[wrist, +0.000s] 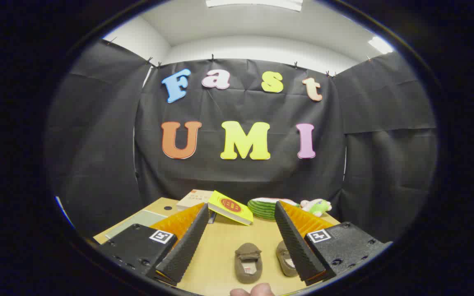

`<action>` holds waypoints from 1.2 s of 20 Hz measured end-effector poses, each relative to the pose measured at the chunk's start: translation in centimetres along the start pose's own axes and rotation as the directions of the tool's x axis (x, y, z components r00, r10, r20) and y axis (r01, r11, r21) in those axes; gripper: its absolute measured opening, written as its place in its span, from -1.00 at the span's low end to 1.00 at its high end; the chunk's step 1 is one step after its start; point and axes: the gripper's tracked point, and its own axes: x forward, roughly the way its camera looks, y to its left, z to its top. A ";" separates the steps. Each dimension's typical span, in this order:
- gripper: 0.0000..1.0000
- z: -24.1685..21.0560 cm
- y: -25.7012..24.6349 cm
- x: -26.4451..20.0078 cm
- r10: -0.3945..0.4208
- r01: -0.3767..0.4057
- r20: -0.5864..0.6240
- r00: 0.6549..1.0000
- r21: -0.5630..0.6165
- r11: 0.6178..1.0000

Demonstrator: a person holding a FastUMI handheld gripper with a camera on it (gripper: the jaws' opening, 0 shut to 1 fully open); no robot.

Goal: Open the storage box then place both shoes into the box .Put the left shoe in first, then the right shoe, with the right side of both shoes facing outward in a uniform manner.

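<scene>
Two small brown shoes lie on the wooden table between my fingers, toes pointing away from me. One shoe point(248, 262) sits in the middle of the gap. The other shoe point(285, 259) lies to its right, partly hidden behind my right finger point(296, 242). My gripper point(241, 213) stands open above them, its fingers wide apart and holding nothing. A yellow box point(230, 206) with a red round mark rests tilted at the far side of the table, just beyond the left finger point(185, 242).
A pale flat box point(194, 198) lies behind the yellow one. A green striped watermelon-like cushion point(266, 207) and a small green and pink plush toy point(317, 206) sit at the back right. A grey-green mat point(138, 220) covers the left part. A person's fingertips point(251, 291) show near the front edge.
</scene>
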 end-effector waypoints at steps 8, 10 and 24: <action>1.00 -0.4 1.1 0.0 0.002 -0.002 -0.031 1.000 0.006 1.000; 1.00 -0.4 1.5 0.0 0.005 -0.005 -0.037 0.999 0.012 1.000; 1.00 -3.0 2.1 1.0 0.068 -0.061 -0.134 0.989 0.059 0.996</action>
